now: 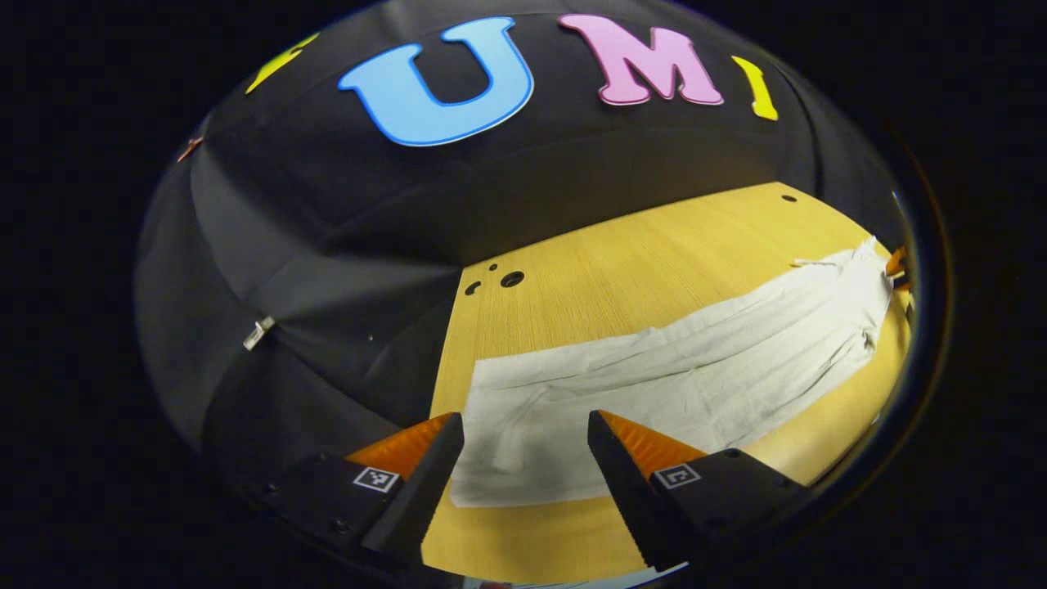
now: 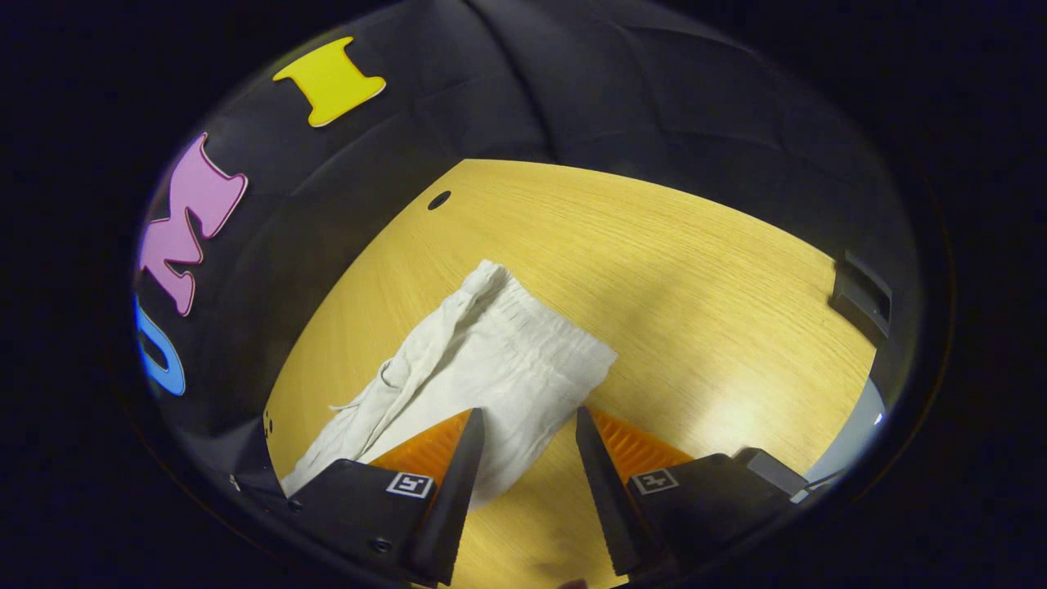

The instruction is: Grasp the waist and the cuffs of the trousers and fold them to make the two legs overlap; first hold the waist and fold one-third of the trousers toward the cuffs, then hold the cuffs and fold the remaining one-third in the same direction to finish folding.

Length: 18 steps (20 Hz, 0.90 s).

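White trousers (image 1: pixel 654 376) lie flat along the wooden table (image 1: pixel 622 254), legs stacked one on the other. In the left gripper view the cuff end (image 1: pixel 523 442) sits just past my left gripper (image 1: pixel 523 433), which is open and hovers over it, holding nothing. The waist end reaches far right, where part of the other gripper (image 1: pixel 896 263) peeks in. In the right gripper view the gathered waistband (image 2: pixel 532 335) with a thin drawstring (image 2: pixel 360 401) lies in front of my right gripper (image 2: pixel 527 429), open above the near edge of the cloth.
Black cloth walls close in the table on the far sides. Small round holes (image 1: pixel 511 279) mark the tabletop near the left corner, and another hole (image 2: pixel 439 200) shows in the right gripper view. A dark bracket (image 2: pixel 859 298) sits at the table's right edge.
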Each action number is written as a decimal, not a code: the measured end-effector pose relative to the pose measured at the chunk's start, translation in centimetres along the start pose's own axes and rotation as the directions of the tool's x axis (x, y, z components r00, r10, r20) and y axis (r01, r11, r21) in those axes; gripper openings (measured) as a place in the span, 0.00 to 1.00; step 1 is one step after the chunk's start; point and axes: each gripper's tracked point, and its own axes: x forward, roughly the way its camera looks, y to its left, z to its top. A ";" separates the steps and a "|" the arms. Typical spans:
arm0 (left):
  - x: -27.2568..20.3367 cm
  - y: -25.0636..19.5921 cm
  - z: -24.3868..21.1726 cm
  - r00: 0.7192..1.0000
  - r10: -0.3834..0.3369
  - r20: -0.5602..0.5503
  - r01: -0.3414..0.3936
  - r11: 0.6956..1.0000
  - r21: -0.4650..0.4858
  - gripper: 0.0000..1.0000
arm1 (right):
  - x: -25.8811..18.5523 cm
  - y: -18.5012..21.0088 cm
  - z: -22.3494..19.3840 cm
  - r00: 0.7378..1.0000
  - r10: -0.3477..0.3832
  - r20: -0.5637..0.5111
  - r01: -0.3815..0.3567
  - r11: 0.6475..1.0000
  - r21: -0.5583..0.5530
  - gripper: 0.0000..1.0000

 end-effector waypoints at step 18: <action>0.1 -4.5 -10.5 0.958 -0.243 -0.152 0.034 0.622 -0.782 0.92 | -2.0 -0.5 3.7 0.992 0.000 0.128 -0.004 1.000 0.025 0.07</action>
